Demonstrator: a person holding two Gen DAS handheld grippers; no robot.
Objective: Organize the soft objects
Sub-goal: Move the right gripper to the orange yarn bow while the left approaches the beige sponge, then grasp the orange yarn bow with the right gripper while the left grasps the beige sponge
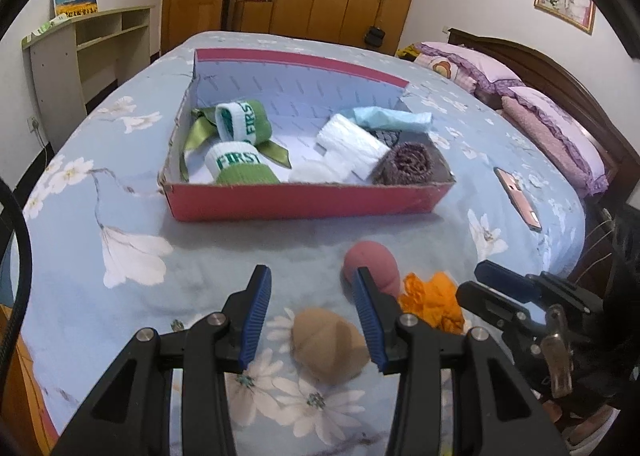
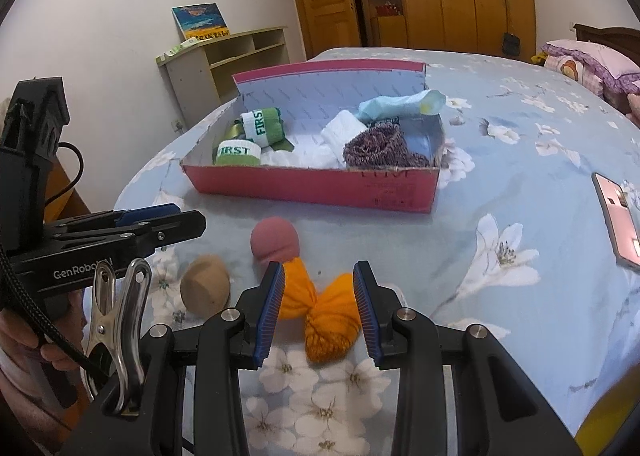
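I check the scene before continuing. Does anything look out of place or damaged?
Three soft items lie outside the red box on the bed: a tan sponge, a pink sponge and an orange cloth. A phone lies nearby. Nothing looks damaged.

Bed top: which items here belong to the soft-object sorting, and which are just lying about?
Part of the job:
red box
tan sponge
pink sponge
orange cloth
green wristbands
purple knit roll

Lying about:
pink phone
pillows
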